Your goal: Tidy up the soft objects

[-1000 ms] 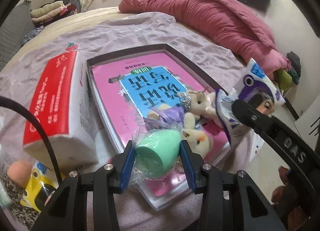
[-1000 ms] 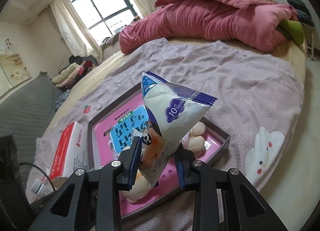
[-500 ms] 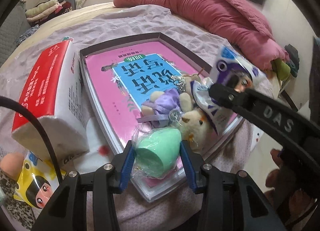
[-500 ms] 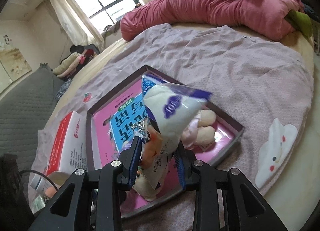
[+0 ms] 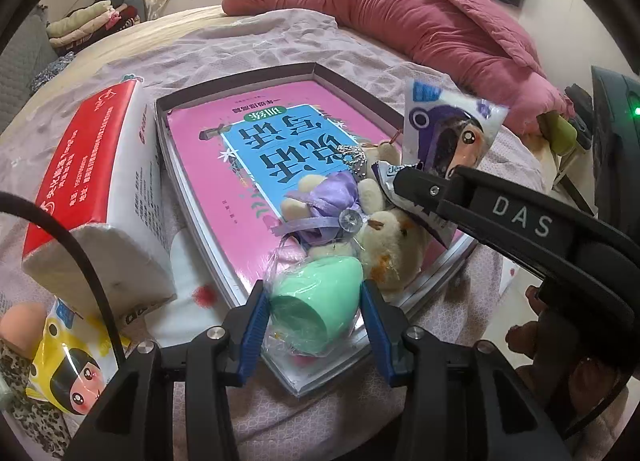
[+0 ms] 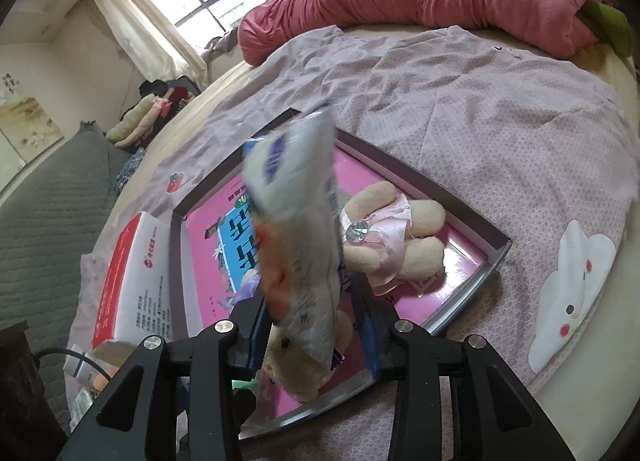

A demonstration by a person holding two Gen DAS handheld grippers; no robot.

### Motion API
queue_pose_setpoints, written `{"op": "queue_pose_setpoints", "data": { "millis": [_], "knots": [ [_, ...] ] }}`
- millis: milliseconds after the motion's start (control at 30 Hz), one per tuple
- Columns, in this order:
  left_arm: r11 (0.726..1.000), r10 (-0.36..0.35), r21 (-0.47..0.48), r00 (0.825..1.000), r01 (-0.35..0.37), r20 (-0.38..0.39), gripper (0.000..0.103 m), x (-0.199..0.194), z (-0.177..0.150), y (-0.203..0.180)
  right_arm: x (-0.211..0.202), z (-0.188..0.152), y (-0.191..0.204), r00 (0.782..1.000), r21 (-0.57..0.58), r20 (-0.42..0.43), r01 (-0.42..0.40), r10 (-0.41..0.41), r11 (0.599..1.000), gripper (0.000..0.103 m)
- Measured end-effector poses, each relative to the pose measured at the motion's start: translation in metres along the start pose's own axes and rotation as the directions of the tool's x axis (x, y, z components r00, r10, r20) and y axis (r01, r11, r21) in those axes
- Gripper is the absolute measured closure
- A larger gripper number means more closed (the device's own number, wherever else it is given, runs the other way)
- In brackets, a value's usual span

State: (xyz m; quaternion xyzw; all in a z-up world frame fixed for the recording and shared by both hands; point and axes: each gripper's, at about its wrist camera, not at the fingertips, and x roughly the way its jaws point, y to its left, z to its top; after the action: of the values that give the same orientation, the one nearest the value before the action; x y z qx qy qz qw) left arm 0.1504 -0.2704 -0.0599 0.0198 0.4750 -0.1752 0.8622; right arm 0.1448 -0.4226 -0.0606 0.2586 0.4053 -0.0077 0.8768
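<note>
My left gripper (image 5: 314,311) is shut on a green egg-shaped sponge in clear wrap (image 5: 314,303), held over the near edge of a shallow box (image 5: 240,75) with a pink book inside. My right gripper (image 6: 316,325) has its jaws spread and a purple-and-white tissue pack (image 6: 296,229) sits loose and blurred between them; the pack also shows in the left wrist view (image 5: 448,137). In the box lie a plush toy in a purple dress (image 5: 328,201), another plush (image 5: 396,245) and a plush in a pink dress (image 6: 392,229).
A red-and-white tissue pack (image 5: 96,189) stands left of the box. A yellow packet (image 5: 68,365) and a peach sponge (image 5: 20,321) lie at the near left. A red quilt (image 5: 400,17) lies at the far side. The bed edge is to the right.
Both grippers moved down toward the box. The right gripper's jaws widened and the tissue pack tipped and blurred between them. The left gripper kept its hold on the green sponge.
</note>
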Motion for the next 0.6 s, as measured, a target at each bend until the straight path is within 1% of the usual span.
{"op": "queue_pose_setpoints", "data": {
  "millis": [67,200,367,433,467,567,600],
  "knots": [
    [1.0,-0.001,-0.001,1.0,0.001,0.0,0.057,-0.001,0.0,0.0,-0.001,0.001,-0.003,1.0,0.013,0.004,0.002,-0.002,1.0,0.059],
    [1.0,-0.002,0.0,1.0,0.002,0.001,0.057,-0.001,0.0,0.0,-0.005,0.001,-0.008,1.0,0.037,0.019,0.001,-0.002,0.999,0.055],
    [1.0,-0.004,-0.009,1.0,0.005,0.004,0.057,-0.002,0.0,0.0,-0.013,0.003,-0.015,0.999,0.066,0.046,0.021,-0.024,0.998,0.048],
    [1.0,-0.009,-0.022,1.0,0.009,0.012,0.056,-0.003,0.001,0.002,-0.021,0.003,-0.019,0.996,0.093,0.08,0.035,-0.042,0.995,0.044],
    [1.0,-0.012,-0.025,1.0,0.012,0.013,0.056,-0.003,0.0,0.003,-0.03,0.002,-0.022,0.992,0.109,0.112,0.048,-0.061,0.993,0.044],
    [1.0,-0.011,-0.021,1.0,0.012,0.015,0.056,-0.004,0.0,0.003,-0.049,0.001,-0.029,0.979,0.143,0.175,0.083,-0.108,0.986,0.044],
    [1.0,-0.011,-0.02,1.0,0.012,0.016,0.056,-0.004,-0.001,0.003,-0.054,0.001,-0.03,0.972,0.151,0.193,0.107,-0.136,0.983,0.044]
  ]
}}
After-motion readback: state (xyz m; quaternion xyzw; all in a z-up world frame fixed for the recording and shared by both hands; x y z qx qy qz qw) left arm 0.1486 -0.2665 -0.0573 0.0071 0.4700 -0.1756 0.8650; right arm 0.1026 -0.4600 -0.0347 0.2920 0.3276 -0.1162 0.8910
